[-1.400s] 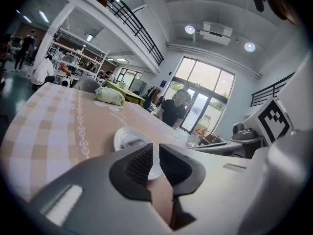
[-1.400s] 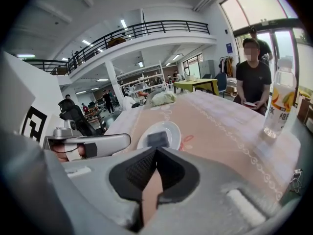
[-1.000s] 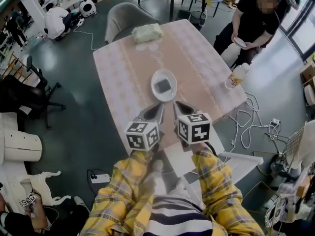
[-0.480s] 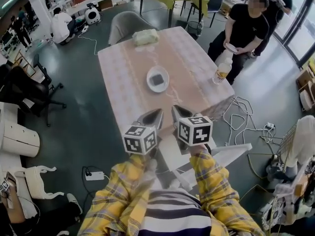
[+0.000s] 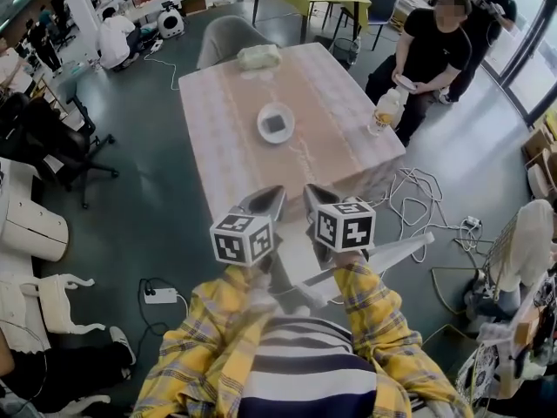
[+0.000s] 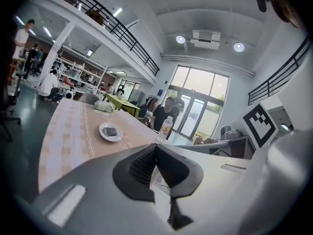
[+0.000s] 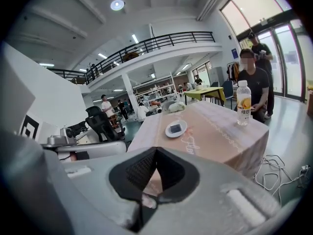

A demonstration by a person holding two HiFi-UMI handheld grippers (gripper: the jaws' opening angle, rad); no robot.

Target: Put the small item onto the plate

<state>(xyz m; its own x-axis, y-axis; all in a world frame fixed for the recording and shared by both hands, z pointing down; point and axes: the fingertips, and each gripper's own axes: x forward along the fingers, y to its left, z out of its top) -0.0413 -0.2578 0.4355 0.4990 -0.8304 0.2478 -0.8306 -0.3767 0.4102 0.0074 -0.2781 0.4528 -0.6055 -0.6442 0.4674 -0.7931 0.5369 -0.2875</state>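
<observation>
A small dark square item lies on the white plate in the middle of the table with the pink patterned cloth; the plate shows far ahead in both gripper views. My left gripper and right gripper hang side by side off the table's near edge, well back from the plate. Both are shut with nothing between the jaws.
A drink bottle stands at the table's right edge beside a seated person. A pale green bundle lies at the far end, with a grey chair behind. Cables and a power strip lie on the floor.
The table and plate have drawn farther away and up in the head view as I stepped back; both grippers stay shut, now off the table edge.
</observation>
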